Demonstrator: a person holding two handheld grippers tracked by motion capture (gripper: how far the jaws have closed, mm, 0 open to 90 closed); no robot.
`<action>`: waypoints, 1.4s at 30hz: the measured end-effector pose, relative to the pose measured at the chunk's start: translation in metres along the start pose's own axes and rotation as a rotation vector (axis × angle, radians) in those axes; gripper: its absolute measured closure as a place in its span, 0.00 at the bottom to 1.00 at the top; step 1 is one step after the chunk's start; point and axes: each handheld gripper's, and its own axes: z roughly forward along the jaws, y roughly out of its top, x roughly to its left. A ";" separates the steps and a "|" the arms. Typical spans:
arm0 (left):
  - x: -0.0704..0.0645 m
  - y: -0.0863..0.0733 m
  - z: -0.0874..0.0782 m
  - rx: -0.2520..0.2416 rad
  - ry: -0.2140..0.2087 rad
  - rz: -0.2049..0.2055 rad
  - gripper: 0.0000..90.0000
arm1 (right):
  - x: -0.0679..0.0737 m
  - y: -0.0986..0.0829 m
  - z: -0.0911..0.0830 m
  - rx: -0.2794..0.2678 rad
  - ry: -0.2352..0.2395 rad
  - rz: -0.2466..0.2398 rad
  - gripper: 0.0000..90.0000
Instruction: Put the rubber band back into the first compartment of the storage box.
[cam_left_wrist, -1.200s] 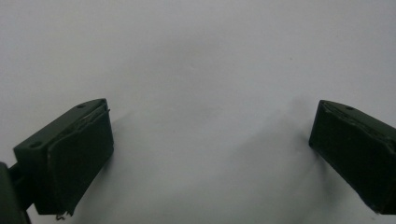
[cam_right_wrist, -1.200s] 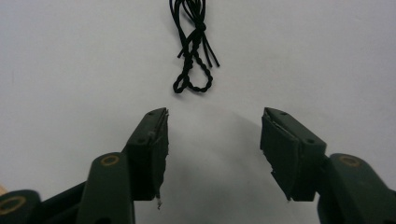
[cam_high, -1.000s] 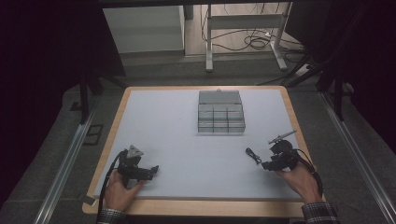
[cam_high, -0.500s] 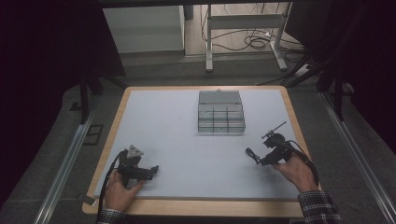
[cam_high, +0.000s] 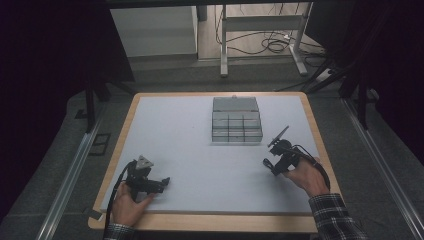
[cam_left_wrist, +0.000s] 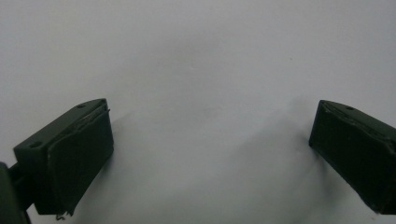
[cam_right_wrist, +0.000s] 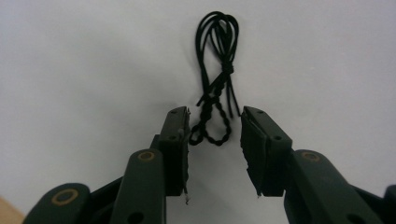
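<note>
Black cord bundle (cam_right_wrist: 216, 79), one, lies between the spread right tool (cam_right_wrist: 215, 140); left tool (cam_left_wrist: 210, 154) spread.

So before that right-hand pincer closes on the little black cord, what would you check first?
1. Right gripper open: ok, its jaws stand apart.
2. Black cord lined up with it: ok, the lower twisted end lies between the jaw tips.
3. Cord already gripped: not ok, nothing is clamped.
4. Left gripper out of the way: ok, open over bare table.
5. Compartment box ready: cannot tell, contents too small to see.
</note>
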 end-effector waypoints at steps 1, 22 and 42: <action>0.000 0.000 0.000 0.000 0.000 0.001 0.00 | 0.000 0.001 0.001 0.008 -0.004 -0.007 0.70; 0.000 0.000 0.000 0.000 0.000 0.001 0.00 | -0.004 0.009 0.000 0.071 0.063 0.030 0.96; 0.000 0.000 0.000 0.001 -0.001 0.004 0.00 | -0.005 0.027 -0.033 0.035 0.100 0.036 0.96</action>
